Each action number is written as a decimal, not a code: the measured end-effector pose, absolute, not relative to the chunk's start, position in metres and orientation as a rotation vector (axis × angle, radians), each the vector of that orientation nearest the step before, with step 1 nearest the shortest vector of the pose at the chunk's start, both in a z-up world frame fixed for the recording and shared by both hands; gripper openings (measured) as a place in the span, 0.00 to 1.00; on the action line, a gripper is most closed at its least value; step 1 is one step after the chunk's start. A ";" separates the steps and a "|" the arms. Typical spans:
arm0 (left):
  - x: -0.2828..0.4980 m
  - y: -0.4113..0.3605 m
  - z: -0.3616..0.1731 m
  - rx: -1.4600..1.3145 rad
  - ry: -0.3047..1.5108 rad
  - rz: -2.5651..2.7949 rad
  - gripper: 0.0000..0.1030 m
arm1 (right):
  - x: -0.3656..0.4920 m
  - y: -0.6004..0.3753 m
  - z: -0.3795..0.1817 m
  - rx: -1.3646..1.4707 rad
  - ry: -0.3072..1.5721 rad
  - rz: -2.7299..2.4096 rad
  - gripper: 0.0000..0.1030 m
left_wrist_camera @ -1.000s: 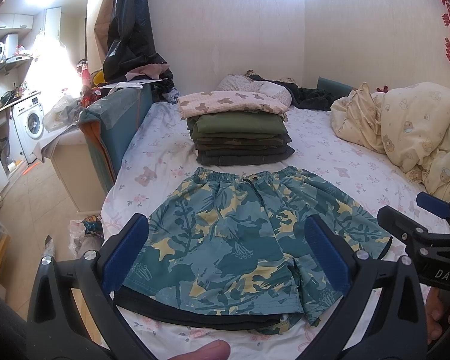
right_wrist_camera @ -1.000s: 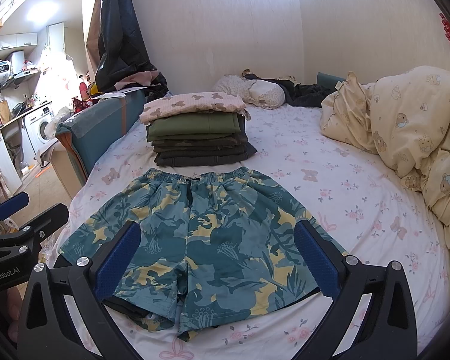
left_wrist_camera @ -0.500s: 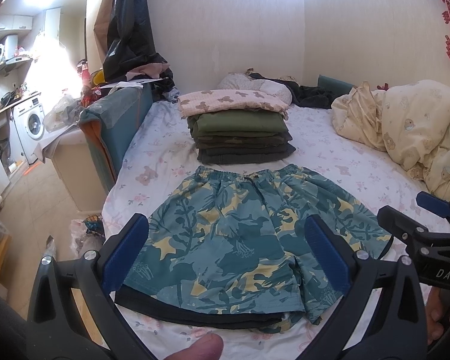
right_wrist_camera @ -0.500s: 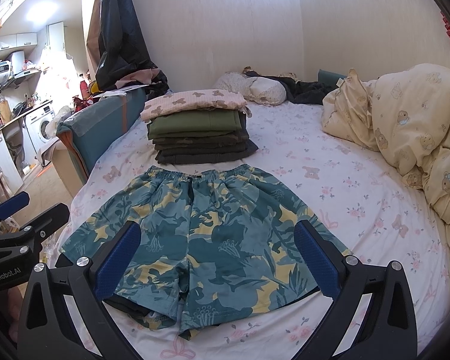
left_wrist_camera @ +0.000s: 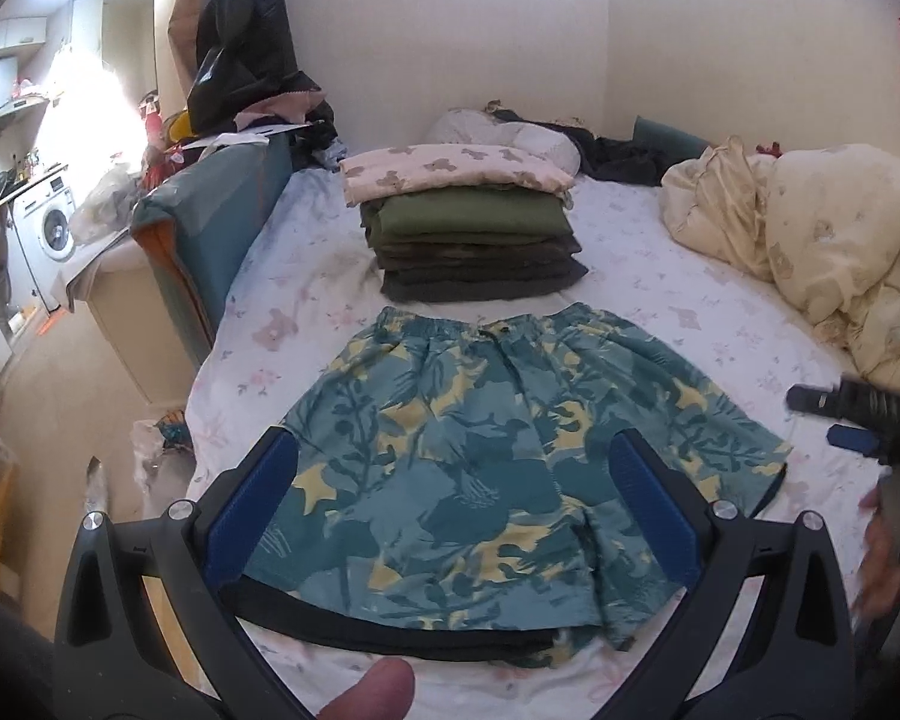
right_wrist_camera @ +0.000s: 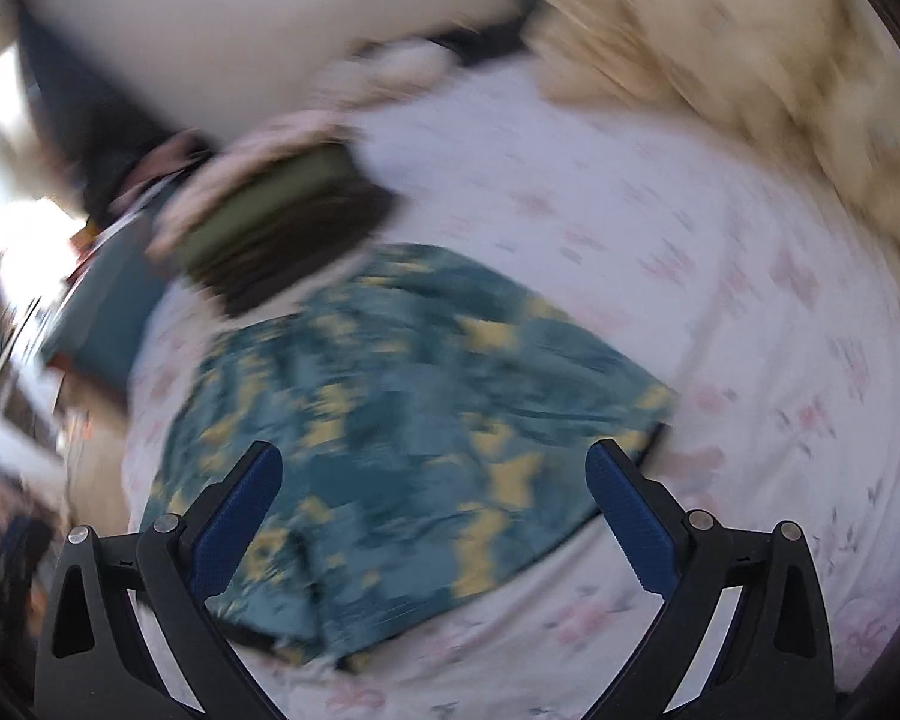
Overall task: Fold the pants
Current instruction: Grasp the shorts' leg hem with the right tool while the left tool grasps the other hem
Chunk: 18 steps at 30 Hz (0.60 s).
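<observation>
Left wrist view. My left gripper (left_wrist_camera: 453,510) hovers low over the near hem of the shorts (left_wrist_camera: 510,456), fingers spread wide, nothing between them. The shorts lie flat on the bed (left_wrist_camera: 690,312), waistband toward the stack of folded clothes (left_wrist_camera: 474,228), legs toward me. A dark strip shows under the near hem (a lining or a second layer, I cannot tell which). My right gripper (left_wrist_camera: 822,414) shows only at the frame's right edge, off the right leg of the shorts; from here its opening is not readable.

I judge the step in hand to be the first fold, leg over leg. To do it well: take one outer edge at both hem and waistband, pinch through every layer including that dark strip, lift just clear of the sheet, and carry it across so the side seams meet.

Right wrist view. Heavily blurred and tilted (the tool is swinging). It gives what the other view lacks: my right gripper (right_wrist_camera: 432,516) has its fingers spread and empty, with the right-hand corner of the shorts (right_wrist_camera: 390,408) lying between and beyond them. The stack of folded clothes (right_wrist_camera: 270,228) reads only as a smear. No left gripper can be picked out here, and the hem detail seen in the left view is lost.
</observation>
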<state>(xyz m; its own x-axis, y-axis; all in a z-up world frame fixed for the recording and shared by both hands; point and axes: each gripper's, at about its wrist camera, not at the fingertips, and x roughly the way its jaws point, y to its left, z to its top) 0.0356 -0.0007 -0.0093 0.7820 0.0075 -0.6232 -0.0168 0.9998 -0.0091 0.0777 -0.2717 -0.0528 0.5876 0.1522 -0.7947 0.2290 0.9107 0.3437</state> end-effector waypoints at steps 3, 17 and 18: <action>0.044 0.008 -0.015 -0.065 0.723 0.016 0.99 | 0.115 -0.319 -0.085 0.537 1.114 -0.101 0.84; 0.057 0.013 -0.030 -0.101 0.804 0.012 0.99 | 0.155 -0.356 -0.155 0.592 1.325 -0.016 0.65; 0.058 0.013 -0.031 -0.109 0.817 0.011 0.99 | 0.149 -0.355 -0.153 0.596 1.321 -0.017 0.56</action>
